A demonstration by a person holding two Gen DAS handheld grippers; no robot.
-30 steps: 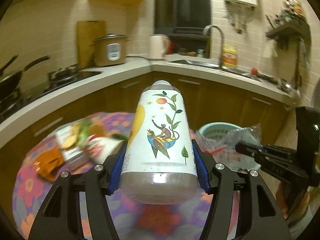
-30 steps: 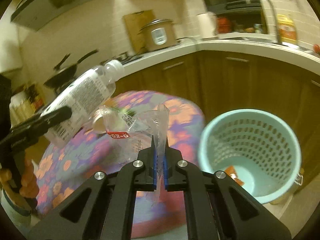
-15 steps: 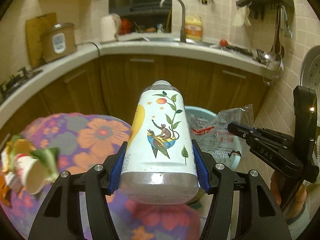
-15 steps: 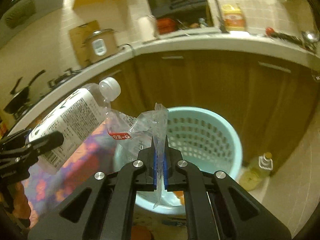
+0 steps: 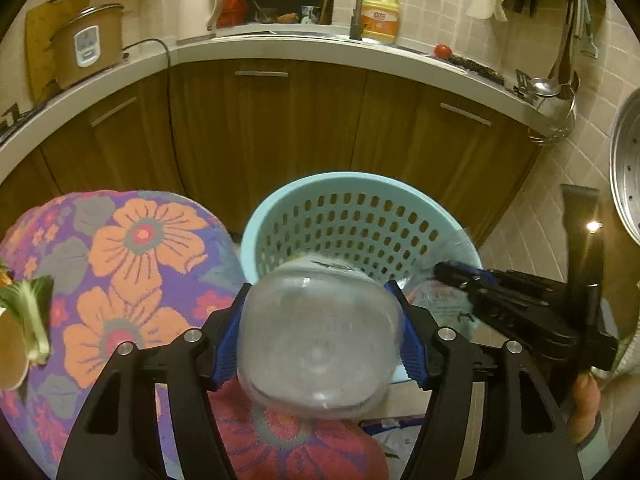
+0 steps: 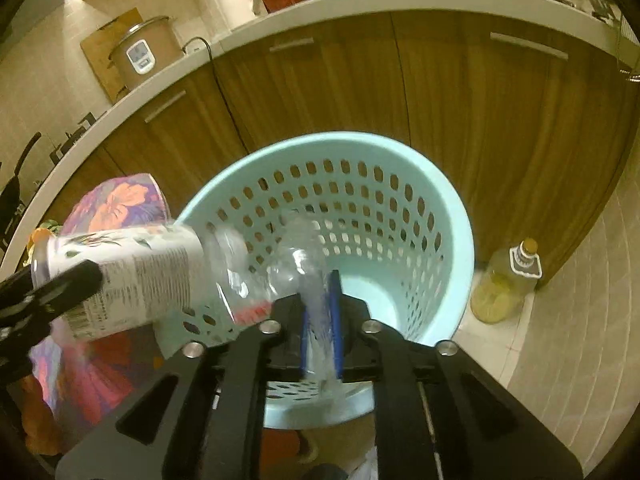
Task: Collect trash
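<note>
As my left claw (image 5: 320, 336) and right claw (image 6: 320, 320) had just been parting, the bottle (image 5: 320, 340) and clear wrapper (image 6: 304, 276) slipped loose between them over the blue basket (image 6: 440, 216); scraps (image 5: 28, 320) remained on the table (image 5: 132, 264).

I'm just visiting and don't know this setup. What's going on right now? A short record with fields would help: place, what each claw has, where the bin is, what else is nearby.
place: kitchen, wooden cabinets behind
left gripper: jaws just opening; plastic bottle between them, tipped neck-first toward the bin
right gripper: jaws just opening; clear plastic bag between the pads, over the bin
bin: pale blue perforated basket on the floor beside the floral-cloth table
nearby: oil bottle on the floor, right of the basket
</note>
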